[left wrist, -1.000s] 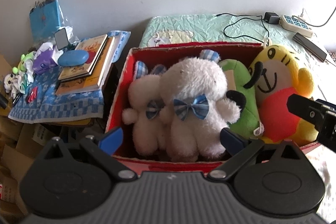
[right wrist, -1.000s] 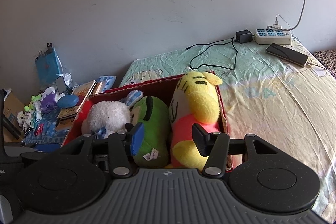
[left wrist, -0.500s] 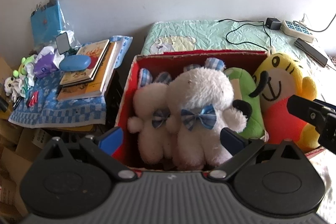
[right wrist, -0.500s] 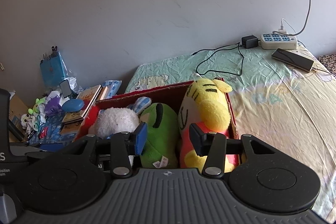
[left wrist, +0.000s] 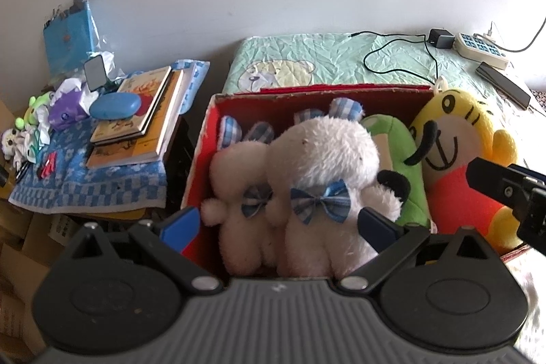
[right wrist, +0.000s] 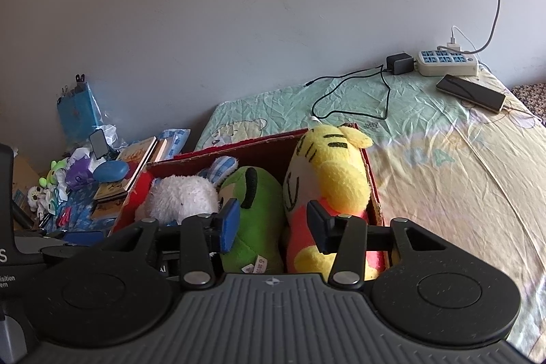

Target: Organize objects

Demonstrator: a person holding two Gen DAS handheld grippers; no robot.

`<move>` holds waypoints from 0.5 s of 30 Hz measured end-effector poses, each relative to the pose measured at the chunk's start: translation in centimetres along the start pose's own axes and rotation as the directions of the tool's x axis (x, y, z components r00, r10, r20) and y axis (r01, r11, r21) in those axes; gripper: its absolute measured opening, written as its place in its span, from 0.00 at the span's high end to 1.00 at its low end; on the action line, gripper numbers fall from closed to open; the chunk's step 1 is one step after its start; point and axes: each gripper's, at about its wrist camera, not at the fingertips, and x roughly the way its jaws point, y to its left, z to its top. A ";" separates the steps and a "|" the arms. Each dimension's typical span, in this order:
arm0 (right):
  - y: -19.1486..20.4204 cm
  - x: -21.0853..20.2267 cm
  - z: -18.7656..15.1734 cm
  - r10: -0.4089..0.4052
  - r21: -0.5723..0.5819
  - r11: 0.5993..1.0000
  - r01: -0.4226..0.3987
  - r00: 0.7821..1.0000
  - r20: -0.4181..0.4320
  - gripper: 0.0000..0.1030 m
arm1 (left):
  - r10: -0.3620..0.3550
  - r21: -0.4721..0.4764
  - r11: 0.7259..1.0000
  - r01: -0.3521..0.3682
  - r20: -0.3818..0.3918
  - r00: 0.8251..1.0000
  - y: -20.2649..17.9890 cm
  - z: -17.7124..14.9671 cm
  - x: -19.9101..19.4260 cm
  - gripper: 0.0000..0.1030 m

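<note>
Both my tongs have drawn back a little from the red box [left wrist: 201, 156] since a second ago, and the plush toys sit lower and farther off in both views.

My left gripper [left wrist: 278, 226] hangs wide open with nothing in it, its blue pads on either side of the two white bunnies [left wrist: 320, 159], not touching them. My right gripper [right wrist: 269, 224] is also open and empty, less wide, in front of the green toy [right wrist: 254, 200] and the yellow tiger [right wrist: 338, 179]. All four toys stand upright, packed side by side in the box: bunnies on the left, green toy next, tiger against the right wall. The box rests on the bed [right wrist: 443, 159] at its edge, beside a stack of books [left wrist: 146, 125] on a blue cloth [left wrist: 85, 190]. A phone [right wrist: 471, 92] and a power strip [right wrist: 447, 62] lie at the far end of the bed.
</note>
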 end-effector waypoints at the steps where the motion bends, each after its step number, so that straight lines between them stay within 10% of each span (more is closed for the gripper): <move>1: 0.0 0.1 0.0 -0.001 0.001 1.000 0.001 1.000 -0.004 0.54 | -0.001 0.002 1.000 0.001 -0.001 1.000 0.0 0.0 0.1 0.03; 15: -0.1 0.3 -0.1 -0.004 0.008 1.000 0.005 1.000 -0.017 0.54 | -0.002 -0.002 1.000 0.002 -0.007 1.000 -0.1 -0.1 0.5 0.00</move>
